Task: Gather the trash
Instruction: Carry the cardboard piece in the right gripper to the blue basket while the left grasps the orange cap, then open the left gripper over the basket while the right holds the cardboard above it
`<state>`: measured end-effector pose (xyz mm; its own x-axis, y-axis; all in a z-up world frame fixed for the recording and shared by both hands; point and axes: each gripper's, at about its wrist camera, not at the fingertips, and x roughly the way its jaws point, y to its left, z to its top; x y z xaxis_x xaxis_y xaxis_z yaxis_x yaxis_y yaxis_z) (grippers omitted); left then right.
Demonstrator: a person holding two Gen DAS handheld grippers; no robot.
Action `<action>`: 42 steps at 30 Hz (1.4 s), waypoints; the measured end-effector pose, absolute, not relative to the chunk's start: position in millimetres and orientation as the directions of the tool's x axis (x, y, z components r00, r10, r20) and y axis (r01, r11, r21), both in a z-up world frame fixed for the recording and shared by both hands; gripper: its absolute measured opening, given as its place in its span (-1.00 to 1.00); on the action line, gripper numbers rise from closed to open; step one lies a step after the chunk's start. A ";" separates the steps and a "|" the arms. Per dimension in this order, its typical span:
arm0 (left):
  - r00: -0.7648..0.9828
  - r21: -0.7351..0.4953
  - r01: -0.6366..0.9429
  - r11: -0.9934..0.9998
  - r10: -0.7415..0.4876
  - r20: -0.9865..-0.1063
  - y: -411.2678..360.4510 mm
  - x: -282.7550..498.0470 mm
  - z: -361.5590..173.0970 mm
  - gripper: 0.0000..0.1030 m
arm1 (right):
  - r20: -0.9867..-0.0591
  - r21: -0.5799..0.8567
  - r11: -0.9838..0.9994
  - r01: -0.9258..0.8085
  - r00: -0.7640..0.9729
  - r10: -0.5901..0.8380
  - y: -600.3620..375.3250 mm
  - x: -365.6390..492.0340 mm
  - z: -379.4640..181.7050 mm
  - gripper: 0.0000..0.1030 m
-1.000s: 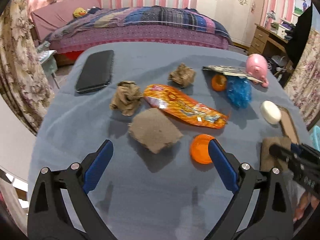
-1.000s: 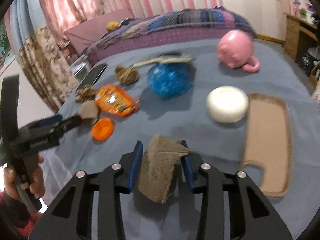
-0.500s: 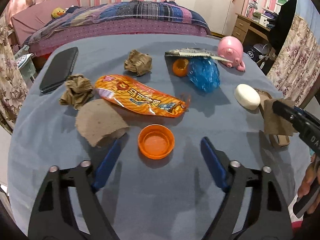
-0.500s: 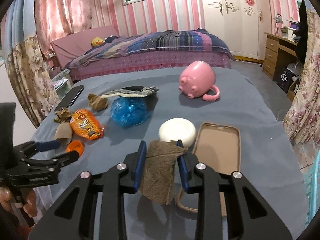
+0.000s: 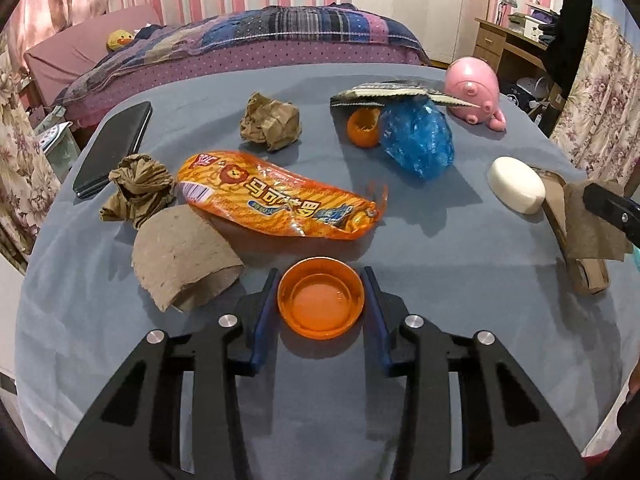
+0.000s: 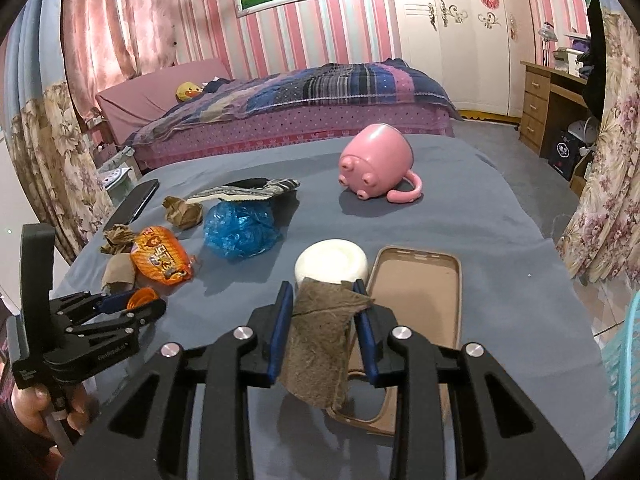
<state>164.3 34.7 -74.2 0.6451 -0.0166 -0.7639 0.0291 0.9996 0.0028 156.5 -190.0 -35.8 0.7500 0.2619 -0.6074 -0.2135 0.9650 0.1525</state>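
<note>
Closing in from a wide spread a second ago, the left gripper point(image 5: 322, 280) angles down, its jaws narrowing around an orange cap point(image 5: 321, 304) on the blue cloth point(image 5: 460, 272) — pads just beside its rim. A torn cardboard piece point(image 5: 182, 258) and orange snack wrapper point(image 5: 276, 200) crowd the cap. The right gripper point(image 6: 320, 322) clamps a brown cardboard scrap point(image 6: 320, 344) — lifted above the cloth.

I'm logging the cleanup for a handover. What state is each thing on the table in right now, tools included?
Left tool: jaws closing around the orange cap, which sits open side up.
Right tool: shut on a brown paper scrap.
Snack wrapper: lying flat, crinkled.
Blue plastic bag: bunched up.
Paper wads: crumpled.
Pink pig mug: tipped on its side.
Phone case: empty, inside facing up.
</note>
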 end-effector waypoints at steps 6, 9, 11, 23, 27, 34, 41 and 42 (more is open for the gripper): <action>0.698 0.017 0.058 0.998 -0.028 -0.716 20.7 152.8 -54.3 -0.25 | -0.587 0.077 0.971 -0.225 0.777 0.227 -197.6 150.1 -21.5 -0.40; 0.723 0.029 0.049 0.998 -0.016 -0.691 6.4 147.2 -40.3 -0.25 | -0.571 0.060 0.974 -0.217 0.793 0.212 -213.7 144.5 -13.3 -0.40; 0.735 0.032 0.047 0.998 -0.013 -0.677 -8.5 143.8 -31.3 -0.25 | -0.562 0.048 0.978 -0.202 0.804 0.194 -230.8 139.7 -8.9 -0.40; 0.765 -0.007 0.170 0.985 -0.137 -0.629 -133.1 138.0 -4.0 -0.25 | -0.528 0.015 1.000 0.001 0.850 0.007 -389.6 96.4 10.9 -0.40; 0.773 -0.010 0.250 0.968 -0.206 -0.600 -189.4 136.5 4.1 -0.25 | -0.524 0.033 0.996 0.086 0.850 -0.055 -444.0 79.3 12.4 -0.40; 0.710 -0.032 0.410 0.912 -0.341 -0.616 -284.5 133.8 -9.2 -0.25 | -0.526 -0.008 0.969 0.246 0.823 -0.213 -515.2 41.8 0.0 -0.40; 0.611 -0.071 0.565 0.822 -0.475 -0.633 -370.7 120.9 -32.4 -0.25 | -0.545 -0.015 0.942 0.334 0.787 -0.288 -561.0 21.4 -17.8 -0.40; 0.606 -0.064 0.578 0.813 -0.481 -0.633 -379.7 119.4 -35.8 -0.25 | -0.547 -0.014 0.940 0.341 0.785 -0.293 -564.2 20.6 -19.2 -0.40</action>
